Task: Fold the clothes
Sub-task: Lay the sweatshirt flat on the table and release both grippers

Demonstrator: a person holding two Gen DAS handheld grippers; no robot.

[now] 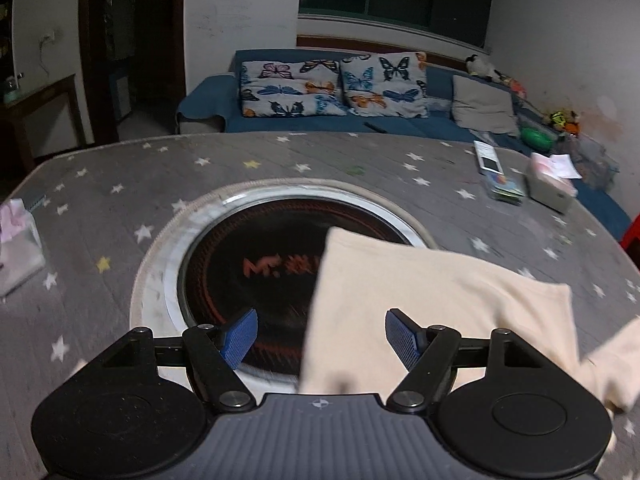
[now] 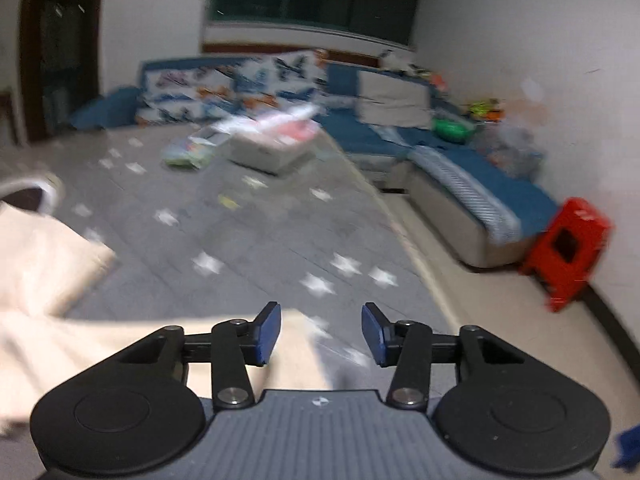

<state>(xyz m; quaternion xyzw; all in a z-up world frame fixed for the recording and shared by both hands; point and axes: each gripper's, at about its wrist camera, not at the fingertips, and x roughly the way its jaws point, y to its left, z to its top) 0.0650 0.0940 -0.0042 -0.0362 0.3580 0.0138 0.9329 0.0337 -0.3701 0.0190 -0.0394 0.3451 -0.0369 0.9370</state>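
A cream garment [image 1: 432, 300] lies on the grey star-patterned table cover [image 1: 120, 184], partly over the round black hotplate [image 1: 260, 272] in the table's middle. My left gripper [image 1: 322, 338] is open and empty above the garment's near left edge. In the right wrist view the same garment [image 2: 48, 264] lies at the left, with a strip of it reaching under the left finger. My right gripper [image 2: 320, 332] is open and empty above the table cover [image 2: 248, 240]. The right view is motion-blurred.
A white box [image 1: 550, 188] and a stack of cards [image 1: 506, 186] sit at the table's far right. A tissue pack [image 1: 18, 240] sits at the left edge. A blue sofa [image 1: 320, 120] stands behind; a red stool [image 2: 568, 252] stands on the floor at right.
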